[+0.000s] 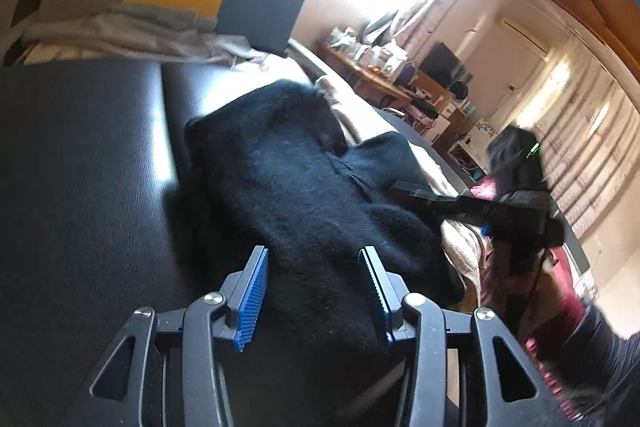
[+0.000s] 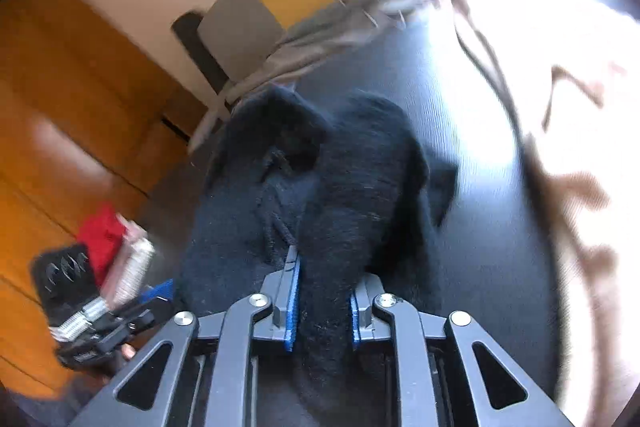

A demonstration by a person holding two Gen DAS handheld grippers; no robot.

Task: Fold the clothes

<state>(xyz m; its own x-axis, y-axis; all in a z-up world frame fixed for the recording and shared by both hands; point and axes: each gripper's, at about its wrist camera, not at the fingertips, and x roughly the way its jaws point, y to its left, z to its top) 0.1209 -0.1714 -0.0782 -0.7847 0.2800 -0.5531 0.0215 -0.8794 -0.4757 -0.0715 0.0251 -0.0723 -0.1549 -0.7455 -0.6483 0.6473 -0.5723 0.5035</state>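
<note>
While the left gripper [image 1: 314, 291] stands part open around a fold of the black fuzzy garment [image 1: 304, 187], its pads are not seen pressing it. Garment lies bunched on the black padded surface [image 1: 80, 167]. Right gripper [image 2: 322, 301] is clamped narrow on a thick fold of it.

A black fuzzy garment [image 1: 304, 195], thick and fleecy, lies bunched in soft folds on a dark, glossy padded surface [image 1: 88, 167]. In the right wrist view the garment [image 2: 352, 179] is humped into two rounded ridges with a crease between them, its near ridge rising up off the surface toward the camera.
</note>
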